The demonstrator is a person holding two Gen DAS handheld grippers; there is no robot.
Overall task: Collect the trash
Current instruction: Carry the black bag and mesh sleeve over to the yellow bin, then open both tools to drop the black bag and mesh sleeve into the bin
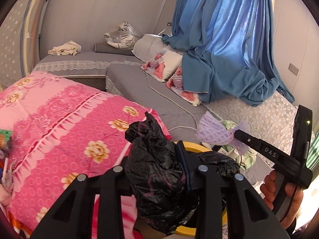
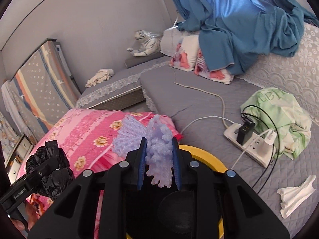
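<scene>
My left gripper [image 1: 159, 159] is shut on a crumpled black plastic bag [image 1: 157, 169] that bulges up and down between its fingers. My right gripper [image 2: 158, 155] is shut on a lilac foam fruit net [image 2: 159, 149], which fans out above the blue pads. Each view catches the other hand: the right gripper [image 1: 235, 134] with the lilac net [image 1: 215, 132] at the right, the left gripper [image 2: 42, 174] with the black bag [image 2: 49, 171] at the lower left. Both hang over a yellow-rimmed bin [image 2: 207, 159], also seen as a yellow rim [image 1: 197, 145]. A crumpled white tissue [image 2: 297, 195] lies on the grey bed cover at the right.
A pink flowered quilt [image 1: 59, 129] lies to the left of the bin. On the grey bed [image 2: 189, 95] sit a white power strip [image 2: 249, 141] with cables, a green cloth [image 2: 279, 115], baby-print pillows [image 2: 189, 57] and a blue curtain [image 2: 239, 29]. A toy tiger [image 1: 121, 37] rests by the wall.
</scene>
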